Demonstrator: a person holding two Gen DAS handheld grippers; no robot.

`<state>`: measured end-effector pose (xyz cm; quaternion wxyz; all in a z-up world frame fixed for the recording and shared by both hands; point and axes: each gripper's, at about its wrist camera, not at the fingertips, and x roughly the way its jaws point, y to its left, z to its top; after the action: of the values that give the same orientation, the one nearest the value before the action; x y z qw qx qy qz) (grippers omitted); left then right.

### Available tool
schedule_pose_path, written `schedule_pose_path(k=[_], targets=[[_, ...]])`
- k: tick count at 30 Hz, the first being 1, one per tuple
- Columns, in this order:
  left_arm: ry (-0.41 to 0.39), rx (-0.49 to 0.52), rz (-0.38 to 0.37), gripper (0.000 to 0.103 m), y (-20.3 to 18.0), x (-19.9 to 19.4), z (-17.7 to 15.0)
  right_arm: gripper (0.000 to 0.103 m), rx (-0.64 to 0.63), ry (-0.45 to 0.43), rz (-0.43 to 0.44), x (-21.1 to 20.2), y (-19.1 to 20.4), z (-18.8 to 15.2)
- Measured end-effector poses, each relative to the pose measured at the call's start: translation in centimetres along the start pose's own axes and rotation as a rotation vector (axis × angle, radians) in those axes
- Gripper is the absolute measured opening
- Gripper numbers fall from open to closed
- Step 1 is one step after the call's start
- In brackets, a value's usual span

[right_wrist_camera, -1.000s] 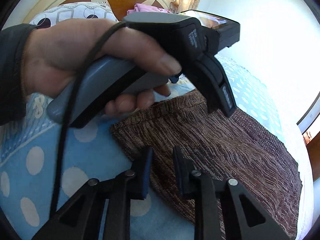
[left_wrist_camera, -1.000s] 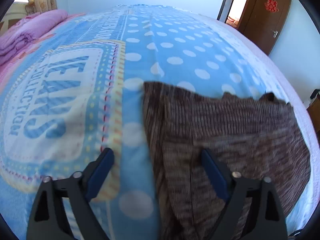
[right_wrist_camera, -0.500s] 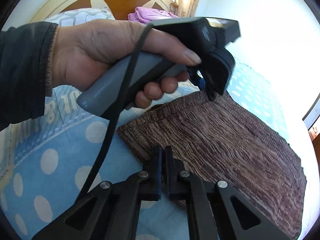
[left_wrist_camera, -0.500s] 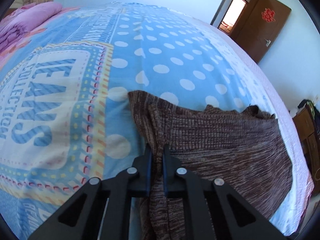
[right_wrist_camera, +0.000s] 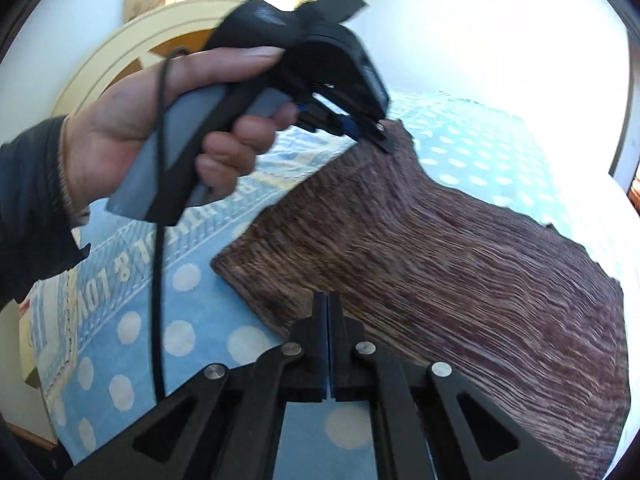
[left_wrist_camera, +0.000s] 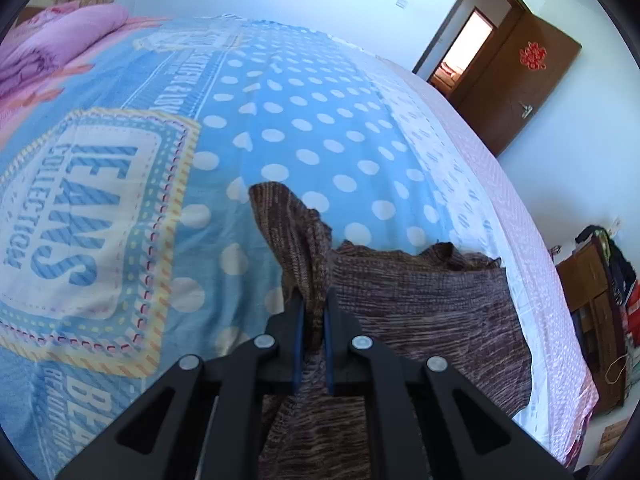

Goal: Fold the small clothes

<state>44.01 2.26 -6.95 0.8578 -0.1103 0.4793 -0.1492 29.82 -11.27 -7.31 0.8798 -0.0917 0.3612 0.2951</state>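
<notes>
A brown knitted garment (left_wrist_camera: pixel 420 320) lies on the blue polka-dot bedspread (left_wrist_camera: pixel 312 128). My left gripper (left_wrist_camera: pixel 313 312) is shut on one edge of the garment and holds it raised, so a flap stands up in front of the jaws. In the right wrist view the garment (right_wrist_camera: pixel 460 252) slopes up from the bed. My right gripper (right_wrist_camera: pixel 328 312) is shut on its near edge. The left gripper (right_wrist_camera: pixel 372 132) shows there in the person's hand, gripping the far raised corner.
A pink folded quilt (left_wrist_camera: pixel 56 48) lies at the bed's far left. A brown door (left_wrist_camera: pixel 516 80) and a cluttered cabinet (left_wrist_camera: pixel 600 320) stand to the right of the bed. A round wooden headboard (right_wrist_camera: pixel 132 56) is behind the hand.
Both grippers closed on the garment's edge and lifted it. The left one was open a second ago; the fabric now rises off the bed.
</notes>
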Motion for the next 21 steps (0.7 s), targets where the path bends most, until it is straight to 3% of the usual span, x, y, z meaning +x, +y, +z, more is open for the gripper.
schedule_pose_path(k=[4,6,7,14,21], targets=[[-0.005,0.017,0.009,0.008,-1.1,-0.8,0.5,0.003,-0.021,0.011,0.020,0.3,0.8,-1.4],[-0.011,0.033,0.010,0.008,-1.7,-1.2,0.7,0.034,-0.077,0.026,0.032,0.9,2.1,-1.9],[-0.012,0.042,0.007,0.008,-1.9,-1.4,0.8,0.059,-0.109,0.021,0.026,1.0,3.1,-2.1],[0.022,0.055,-0.020,0.008,-2.3,-1.5,0.8,0.062,-0.311,0.024,-0.121,3.2,7.9,-1.6],[0.041,0.055,-0.027,0.008,-0.8,-1.2,0.7,0.062,-0.474,0.040,-0.194,6.6,12.0,-0.7]])
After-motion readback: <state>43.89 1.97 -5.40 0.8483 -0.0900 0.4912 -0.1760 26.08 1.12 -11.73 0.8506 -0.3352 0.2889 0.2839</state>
